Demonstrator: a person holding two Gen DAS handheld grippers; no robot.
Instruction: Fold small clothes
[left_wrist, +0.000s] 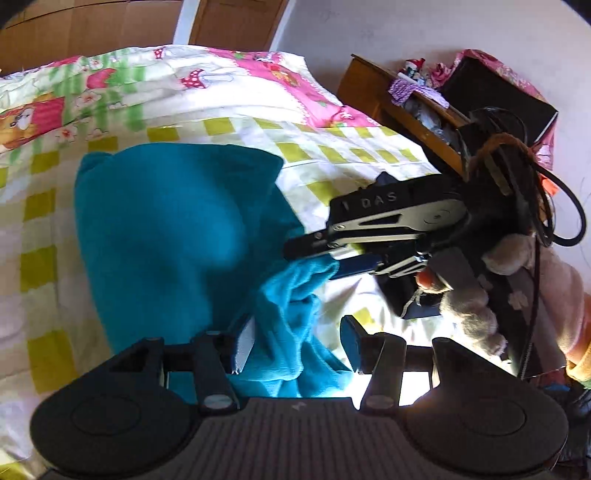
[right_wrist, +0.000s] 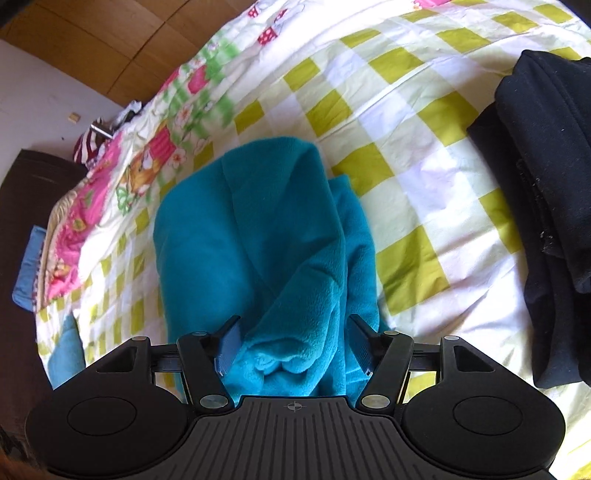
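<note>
Both claws work on the same teal fleece garment, which lies on the bed with its checked yellow-green and white cover. That bed is the largest thing in view, and a floral quilt in pink and green covers its far end. Next in size, the teal fleece garment spreads across the middle of the bed, one broad part lying flat and a bunched edge drawn up toward the cameras. A dark folded garment sits near the bed's right edge in the right wrist view, well apart from the teal one. Beyond the bed's far corner stands a wooden cabinet with cluttered things on top. Smaller still, the right claw, held by a hand in a fluffy sleeve, pinches a fold of the teal fleece between its fingers. Last, the left claw stands with its jaws apart on either side of the raised fabric, not clamping it.
</note>
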